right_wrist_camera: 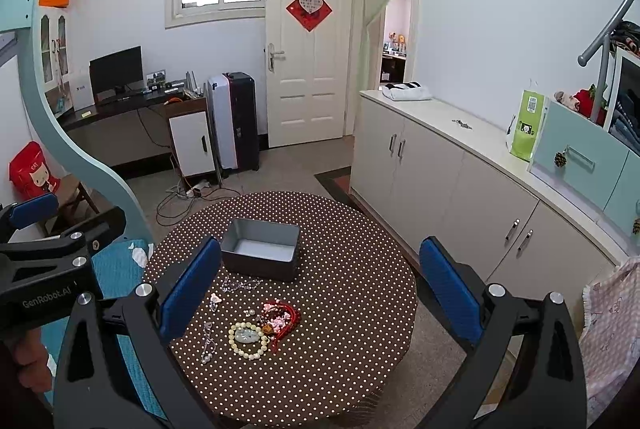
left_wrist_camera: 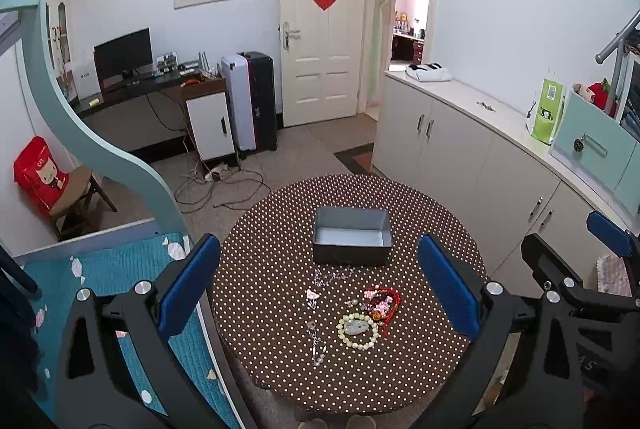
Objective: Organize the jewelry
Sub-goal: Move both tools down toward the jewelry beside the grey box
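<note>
Step in hand, as judged: first pick, nothing yet moved into the tin (left_wrist_camera: pixel 352 241).

- Tin: empty, open, toward the far edge of the table (left_wrist_camera: pixel 420 213), near centre line.
- Jewelry: loose cluster between tin and near edge. Silver chain (left_wrist_camera: pixel 332 275) just before the tin; small pink charm (left_wrist_camera: pixel 312 295); pale bead bracelet (left_wrist_camera: pixel 357 327) ringing a pale pendant; red cord bundle (left_wrist_camera: pixel 382 303) touching the bracelet's right side; pearl strand (left_wrist_camera: pixel 317 343) left of the bracelet, nearest the near edge.
- Left gripper (left_wrist_camera: pixel 320 293): jaws wide apart, holding nothing, raised well above the table, aimed down at the cluster.
- Right gripper (right_wrist_camera: pixel 320 297): jaws wide apart, holding nothing, raised likewise, beside the left one.

Recommended: start with an outlying piece (chain or pearl strand). Lower straight down, pinch across the strand, lift clear before carrying over the tin rim. Leave the tangled cord and bracelet until separated; risk of dragging neighbours.
</note>
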Available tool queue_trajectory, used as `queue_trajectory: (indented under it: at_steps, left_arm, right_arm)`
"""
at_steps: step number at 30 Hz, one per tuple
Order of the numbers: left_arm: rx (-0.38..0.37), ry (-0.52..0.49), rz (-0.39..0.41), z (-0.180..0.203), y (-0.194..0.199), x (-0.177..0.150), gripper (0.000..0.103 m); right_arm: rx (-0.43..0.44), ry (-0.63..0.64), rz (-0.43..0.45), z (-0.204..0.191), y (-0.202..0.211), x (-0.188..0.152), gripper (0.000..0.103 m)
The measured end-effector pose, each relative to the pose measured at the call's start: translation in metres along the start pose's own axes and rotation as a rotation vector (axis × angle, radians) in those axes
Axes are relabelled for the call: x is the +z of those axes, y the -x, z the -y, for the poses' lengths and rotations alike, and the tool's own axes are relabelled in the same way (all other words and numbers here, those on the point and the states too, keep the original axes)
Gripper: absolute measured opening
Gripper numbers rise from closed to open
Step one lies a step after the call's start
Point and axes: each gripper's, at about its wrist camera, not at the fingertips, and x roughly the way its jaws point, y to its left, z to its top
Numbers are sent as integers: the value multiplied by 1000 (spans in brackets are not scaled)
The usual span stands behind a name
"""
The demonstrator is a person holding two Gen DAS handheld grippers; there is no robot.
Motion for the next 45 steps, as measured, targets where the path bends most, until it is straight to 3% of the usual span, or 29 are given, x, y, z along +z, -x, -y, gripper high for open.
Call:
queue_trajectory:
  at_steps: [6, 9, 15, 19, 24, 30, 34, 40, 44, 45]
  left_arm:
    - [-60, 44, -113, -15, -25, -7, 98]
    - [-50, 60, -165, -21, -37, -10, 98]
    - [-64, 110, -283, -41, -65, -23, 98]
    - [-43, 107, -371, -53, -86, -39, 98]
    - [-71, 135, -481, -67, -109, -62, 98]
    - [-73, 119, -559, -77, -129, -86, 98]
    - [-154, 150, -621, -80, -140, -105, 98]
    - [-94, 91, -680, -77, -160, -129, 97]
    - [-86, 92, -701, -74, -177, -136, 97]
    - [-90, 96, -707, -72, -183, -137, 92]
  right_arm:
    - [-10, 26, -52, -7, -13, -4, 96]
    - [-18, 47, -92, -13, -21, -8, 96]
    - [31, 33, -240, -17, -48, -18, 96]
    - [112, -46, -393, -14, -71, -29, 96]
    - [108, -124, -513, -9, -83, -41, 96]
    - [69, -160, -540, 1, -87, -57, 96]
    - [39, -133, -510, -1, -89, -72, 96]
    - [85, -59, -494, -16, -107, -89, 95]
    - [112, 25, -489, -27, -125, -98, 83]
    - [124, 41, -498, -29, -131, -101, 81]
